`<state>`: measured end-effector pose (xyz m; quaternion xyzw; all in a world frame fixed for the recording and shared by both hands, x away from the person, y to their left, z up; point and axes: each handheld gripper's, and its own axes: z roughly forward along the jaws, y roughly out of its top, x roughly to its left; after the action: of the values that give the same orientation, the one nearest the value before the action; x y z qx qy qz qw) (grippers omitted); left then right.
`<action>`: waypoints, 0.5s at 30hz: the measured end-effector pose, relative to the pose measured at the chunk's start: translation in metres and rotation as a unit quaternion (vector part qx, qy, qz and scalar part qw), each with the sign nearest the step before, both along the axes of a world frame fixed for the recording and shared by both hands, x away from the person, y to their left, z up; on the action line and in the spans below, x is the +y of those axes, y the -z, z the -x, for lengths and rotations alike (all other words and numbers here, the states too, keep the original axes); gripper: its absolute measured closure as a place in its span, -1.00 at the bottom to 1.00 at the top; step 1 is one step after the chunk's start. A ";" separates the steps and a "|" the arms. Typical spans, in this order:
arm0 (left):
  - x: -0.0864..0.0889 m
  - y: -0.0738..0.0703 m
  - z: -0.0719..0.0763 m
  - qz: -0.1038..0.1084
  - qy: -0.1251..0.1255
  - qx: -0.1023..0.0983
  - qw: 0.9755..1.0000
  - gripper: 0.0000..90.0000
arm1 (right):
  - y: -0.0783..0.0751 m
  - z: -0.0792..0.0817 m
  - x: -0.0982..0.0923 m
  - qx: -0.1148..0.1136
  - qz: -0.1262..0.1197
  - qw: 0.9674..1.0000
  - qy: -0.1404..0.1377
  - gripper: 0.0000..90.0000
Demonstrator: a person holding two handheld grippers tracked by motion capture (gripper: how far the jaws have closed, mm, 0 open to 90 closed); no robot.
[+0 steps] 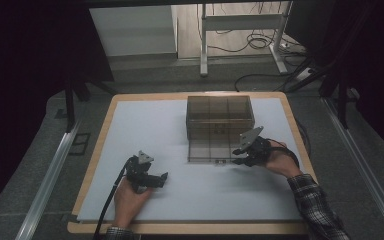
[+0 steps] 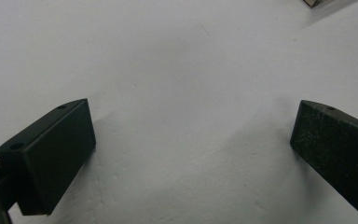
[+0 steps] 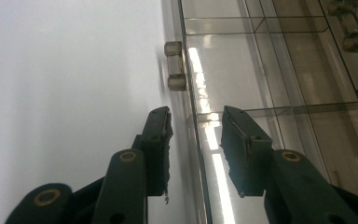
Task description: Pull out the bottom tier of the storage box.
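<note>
Overhead, we see a smoky transparent box (image 1: 220,116) with inner dividers standing toward the far middle of the pale sheet (image 1: 145,130) that covers the table, its lid (image 1: 209,151) folded down flat toward us. Our right gripper (image 1: 240,156) sits at the near right corner of that lid, and our left gripper (image 1: 161,178) rests well apart on the bare sheet to the lower left. From the left gripper view, we find our two dark jaws spread wide over plain white surface, nothing between them, and a corner of the box (image 2: 313,3) just peeking in at the top edge. From the right gripper view, we see our jaws parted, one on each side of the lid's thin clear edge (image 3: 200,163) without pressing on it, with a small clasp (image 3: 174,65) farther along that edge.
</note>
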<state>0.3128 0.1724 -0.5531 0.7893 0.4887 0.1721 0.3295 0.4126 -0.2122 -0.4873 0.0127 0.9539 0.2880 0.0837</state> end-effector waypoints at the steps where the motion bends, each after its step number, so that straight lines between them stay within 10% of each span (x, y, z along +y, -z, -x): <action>1: 0.000 0.000 0.000 0.000 0.000 0.000 1.000 -1.00 | 0.000 0.001 0.001 -0.002 0.000 1.000 0.002 0.33; 15: 0.000 0.000 0.000 0.000 0.000 0.000 1.000 -1.00 | -0.008 0.011 0.007 -0.006 -0.013 0.999 0.035 0.05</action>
<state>0.3127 0.1724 -0.5531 0.7894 0.4886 0.1723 0.3293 0.4019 -0.2055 -0.4796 0.0456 0.9485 0.2975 0.0989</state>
